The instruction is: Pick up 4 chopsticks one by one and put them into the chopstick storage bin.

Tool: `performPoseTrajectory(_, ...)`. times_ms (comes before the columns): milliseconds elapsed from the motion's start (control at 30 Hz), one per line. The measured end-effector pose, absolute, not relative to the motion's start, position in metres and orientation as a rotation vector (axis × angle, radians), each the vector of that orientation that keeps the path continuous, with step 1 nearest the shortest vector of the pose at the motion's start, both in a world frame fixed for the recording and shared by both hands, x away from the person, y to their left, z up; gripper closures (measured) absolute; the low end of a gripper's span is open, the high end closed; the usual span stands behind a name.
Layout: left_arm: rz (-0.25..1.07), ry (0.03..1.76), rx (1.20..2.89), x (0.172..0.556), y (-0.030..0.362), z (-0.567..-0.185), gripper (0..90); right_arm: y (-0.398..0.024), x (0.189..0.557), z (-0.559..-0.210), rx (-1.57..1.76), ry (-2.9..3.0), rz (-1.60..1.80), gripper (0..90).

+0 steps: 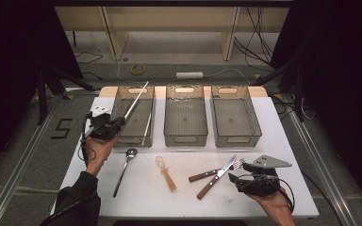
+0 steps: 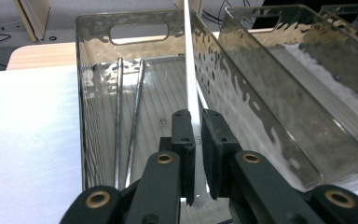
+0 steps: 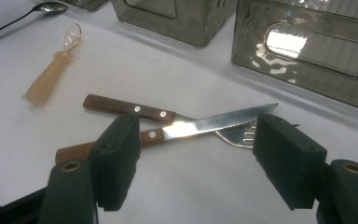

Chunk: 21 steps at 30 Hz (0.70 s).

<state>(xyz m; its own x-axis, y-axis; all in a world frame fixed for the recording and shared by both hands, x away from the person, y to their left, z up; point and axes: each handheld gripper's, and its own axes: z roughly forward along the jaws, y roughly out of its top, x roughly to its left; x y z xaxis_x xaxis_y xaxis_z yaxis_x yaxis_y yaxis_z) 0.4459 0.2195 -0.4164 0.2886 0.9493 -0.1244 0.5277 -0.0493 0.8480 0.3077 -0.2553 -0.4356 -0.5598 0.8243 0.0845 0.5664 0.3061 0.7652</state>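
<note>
Left gripper (image 1: 107,126) at the near-left corner of the left bin (image 1: 119,101), jaws pinched narrow on a white chopstick (image 1: 136,100); the stick runs from between the jaws up and away, slanting over the bin toward its far rim. In the left gripper view the chopstick (image 2: 191,88) sits squarely in the gap between the two black jaws, pressed on both sides, its free end rising past the bin's far wall. Two thin metal rods (image 2: 127,116) lie side by side on that bin's floor. On the white bench (image 1: 80,160) in front: a metal spoon (image 1: 125,169), then a small whisk with a pale handle (image 1: 165,172). Middle bin (image 1: 185,136) and right bin (image 1: 259,136) stand in a row beyond. Farther right, a wood-handled knife (image 1: 215,179) lies crossed over a wood-handled fork (image 1: 212,173). Right gripper (image 1: 252,181) just beside them, jaws spread wide, holding nothing; in the right gripper view the knife (image 3: 200,127) and fork (image 3: 135,108) lie on the bench beyond and between the open jaws, untouched.
</note>
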Motion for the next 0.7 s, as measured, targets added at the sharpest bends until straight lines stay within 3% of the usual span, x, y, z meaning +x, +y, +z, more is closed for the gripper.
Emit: performPoseTrajectory(700, 0.605, 1.376, 1.749, 0.461, 0.209, -0.429, 83.2, -0.257, 0.307, -0.436, 1.256, 2.255, 1.115, 33.2)
